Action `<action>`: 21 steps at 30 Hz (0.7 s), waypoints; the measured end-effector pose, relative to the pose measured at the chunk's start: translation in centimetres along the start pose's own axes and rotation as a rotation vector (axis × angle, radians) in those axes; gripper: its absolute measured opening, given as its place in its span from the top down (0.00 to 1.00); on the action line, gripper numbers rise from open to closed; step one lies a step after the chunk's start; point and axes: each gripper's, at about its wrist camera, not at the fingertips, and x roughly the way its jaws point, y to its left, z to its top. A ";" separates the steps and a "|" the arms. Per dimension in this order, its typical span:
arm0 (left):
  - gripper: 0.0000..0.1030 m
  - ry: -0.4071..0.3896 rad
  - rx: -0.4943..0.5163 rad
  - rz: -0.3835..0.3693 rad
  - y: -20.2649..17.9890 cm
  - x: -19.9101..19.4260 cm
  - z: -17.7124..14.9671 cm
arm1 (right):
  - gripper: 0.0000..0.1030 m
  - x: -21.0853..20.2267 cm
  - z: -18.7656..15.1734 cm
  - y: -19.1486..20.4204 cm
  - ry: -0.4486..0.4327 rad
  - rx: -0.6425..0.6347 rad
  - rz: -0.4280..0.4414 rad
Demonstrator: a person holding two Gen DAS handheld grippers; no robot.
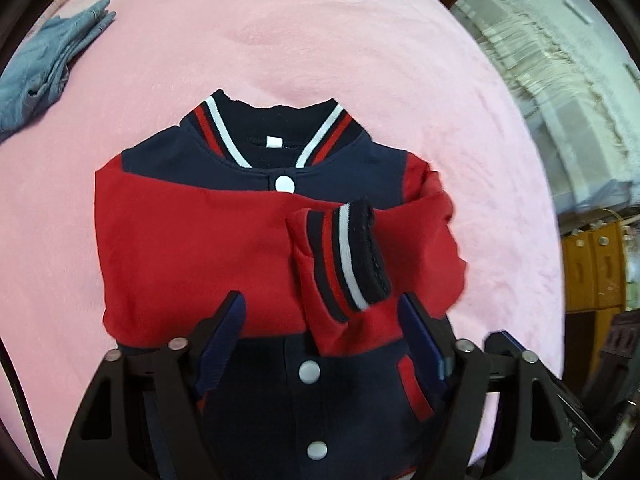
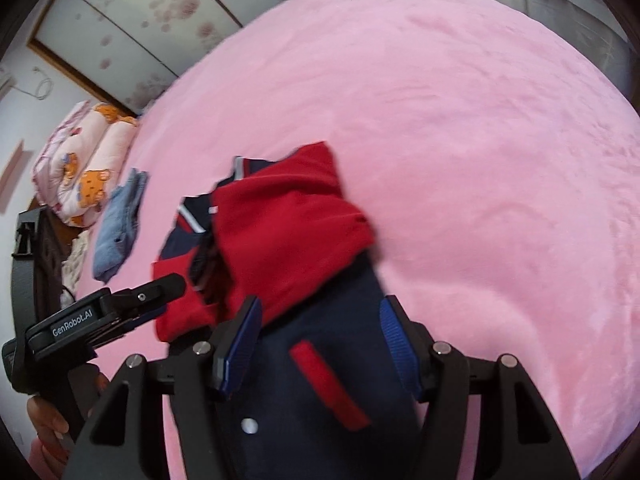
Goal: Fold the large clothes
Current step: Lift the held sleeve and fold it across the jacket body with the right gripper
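A navy and red varsity jacket [image 1: 192,248] lies front up on the pink bed cover [image 1: 320,40], collar away from me. Both red sleeves are folded across its chest, and the striped cuff [image 1: 352,256] of one rests on top. My left gripper [image 1: 320,336] hovers over the jacket's lower front. It is open, with its fingers either side of the snap buttons and nothing pinched. In the right wrist view the jacket [image 2: 288,232] shows from its right side. My right gripper [image 2: 320,344] is open above the navy body near the red pocket trim [image 2: 328,384].
A crumpled light blue garment [image 1: 44,68] lies on the cover to the jacket's far left. Folded bear-print bedding [image 2: 84,160] sits at the bed's far end. Clear storage boxes [image 1: 560,100] and a wooden cabinet [image 1: 592,264] stand beside the bed on the right.
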 end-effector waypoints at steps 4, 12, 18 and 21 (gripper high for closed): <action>0.53 0.016 -0.001 0.017 -1.0 1.8 0.9 | 0.40 1.0 0.9 -1.1 0.057 -0.035 -0.025; 0.93 -0.015 -0.032 -0.010 -2.1 1.7 2.7 | 0.40 3.5 1.0 -1.0 0.112 -0.286 -0.099; 0.95 -0.127 -0.147 -0.085 0.3 -1.6 5.2 | 0.41 4.6 1.7 -0.4 0.081 -0.409 -0.114; 0.95 -0.256 -0.218 -0.151 2.0 -4.6 5.9 | 0.41 5.0 2.3 -0.2 0.066 -0.427 -0.114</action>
